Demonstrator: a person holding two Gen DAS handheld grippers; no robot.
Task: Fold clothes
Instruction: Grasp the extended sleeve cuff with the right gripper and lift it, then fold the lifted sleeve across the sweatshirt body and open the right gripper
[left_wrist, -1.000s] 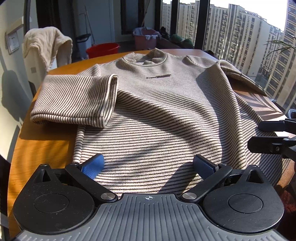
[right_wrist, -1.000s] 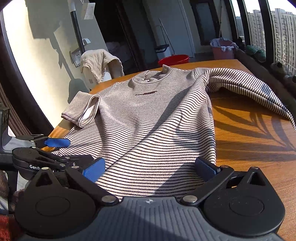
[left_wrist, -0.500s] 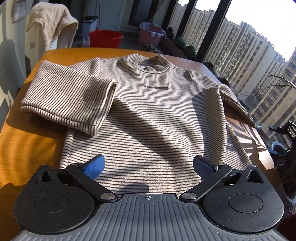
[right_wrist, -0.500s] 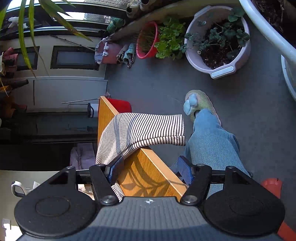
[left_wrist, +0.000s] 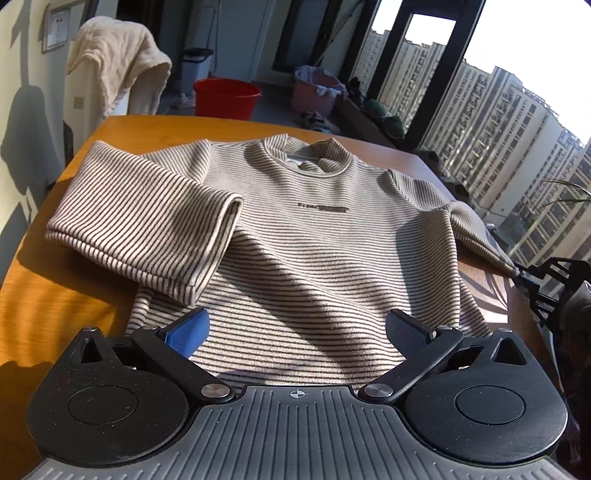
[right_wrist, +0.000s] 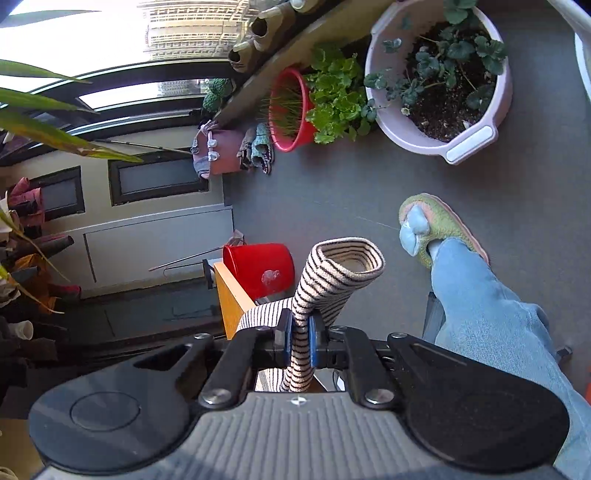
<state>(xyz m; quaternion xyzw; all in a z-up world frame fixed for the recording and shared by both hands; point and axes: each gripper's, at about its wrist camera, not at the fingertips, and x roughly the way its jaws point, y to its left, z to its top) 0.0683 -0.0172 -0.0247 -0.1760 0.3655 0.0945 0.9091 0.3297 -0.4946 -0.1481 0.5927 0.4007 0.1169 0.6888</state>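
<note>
A striped sweater (left_wrist: 306, 236) lay flat on the wooden desk (left_wrist: 74, 295), front side up, with its neck at the far end. One sleeve (left_wrist: 147, 221) was folded over, and its cuff rested on the body of the sweater. The other sleeve (left_wrist: 476, 236) ran off toward the right edge of the desk.

The left gripper (left_wrist: 295, 328) hung over the near hem of the sweater. Its blue fingers (left_wrist: 188, 328) were spread wide, and nothing was between them.

The right gripper (right_wrist: 300, 341) was out past the right edge of the desk, pointing down at the floor. Its fingers (right_wrist: 284, 339) were pressed close together on the striped cuff (right_wrist: 332, 280) of the right sleeve. The round open end of the cuff stuck out past the fingers, off the desk. From the left view, the right gripper (left_wrist: 554, 280) showed only as a dark shape at the end of that sleeve.

A red bucket (left_wrist: 227, 98) stood on the floor behind the desk. A cream towel (left_wrist: 118, 62) hung nearby. Below the right gripper were a leg in blue jeans (right_wrist: 495, 317), a green slipper (right_wrist: 439, 225) and a pink plant pot (right_wrist: 439, 74).
</note>
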